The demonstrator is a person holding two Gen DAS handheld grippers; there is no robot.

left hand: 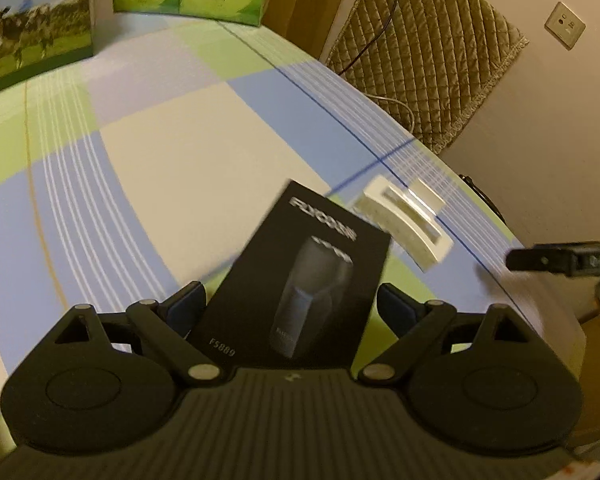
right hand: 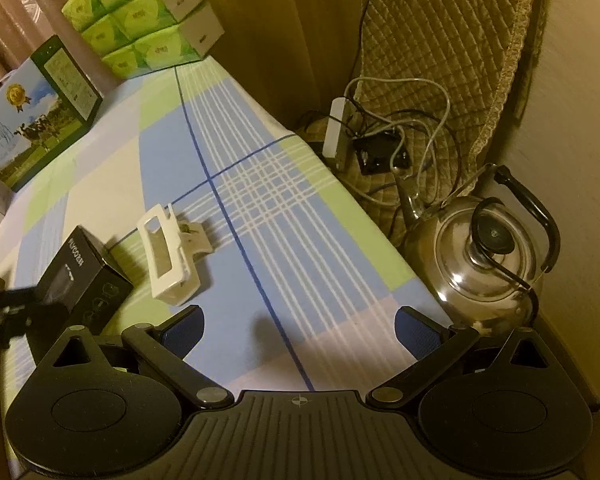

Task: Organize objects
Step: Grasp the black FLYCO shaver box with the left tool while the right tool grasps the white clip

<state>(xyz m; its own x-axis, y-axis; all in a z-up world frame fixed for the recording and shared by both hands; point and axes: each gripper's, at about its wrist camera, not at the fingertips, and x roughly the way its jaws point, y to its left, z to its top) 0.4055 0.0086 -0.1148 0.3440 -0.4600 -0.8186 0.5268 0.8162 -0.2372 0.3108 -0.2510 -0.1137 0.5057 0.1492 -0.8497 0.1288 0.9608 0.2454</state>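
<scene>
A black shaver box (left hand: 296,280) is being held between the fingers of the left gripper (left hand: 290,304) above a checked tablecloth (left hand: 148,168); whether the pads are pressing its sides firmly cannot be told, as they are partly hidden behind it. The box's long axis is running away from the gripper toward the far right, printed face up, its far corner tilted near a white clip (left hand: 406,222) lying just beyond. In the right wrist view, the right gripper (right hand: 300,332) is being held wide and empty over the cloth, with the clip (right hand: 172,256) on the near left and a steel kettle (right hand: 484,264) off the table's right edge. For a tidy placement, the box is best being kept level, squared with the cloth's lines, and lowered clear of the clip before being let go.
</scene>
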